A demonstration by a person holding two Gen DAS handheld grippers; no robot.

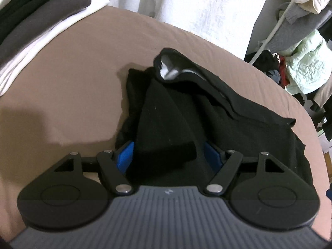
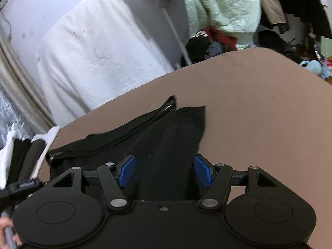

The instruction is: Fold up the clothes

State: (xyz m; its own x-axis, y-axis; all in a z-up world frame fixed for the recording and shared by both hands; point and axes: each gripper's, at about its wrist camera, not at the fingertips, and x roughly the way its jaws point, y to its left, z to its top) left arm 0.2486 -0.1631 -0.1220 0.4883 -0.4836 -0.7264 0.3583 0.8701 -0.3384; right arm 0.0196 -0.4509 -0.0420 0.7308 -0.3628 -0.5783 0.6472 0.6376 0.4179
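We saw a black garment (image 1: 186, 112) lying bunched on the bed (image 1: 72, 78), on its brown sheet, nearer the far edge than the near one. Its collar (image 1: 172, 66) stood up with a white label showing, toward the far edge. Our left gripper (image 1: 169, 155) stood spread, blue pads either side of a dark fold, not pressing it. Our right gripper (image 2: 164, 171) was likewise spread over the garment's (image 2: 166, 137) other end, cloth between the pads (image 2: 202, 171) but not pinched. To the right of the garment the sheet (image 2: 259, 124) lay bare out to the bed's edge. A stack of folded clothes (image 1: 31, 18) sat at the far left corner. Beyond the far edge hung white cloth (image 1: 207, 6) and a crowded rack (image 1: 300, 51).
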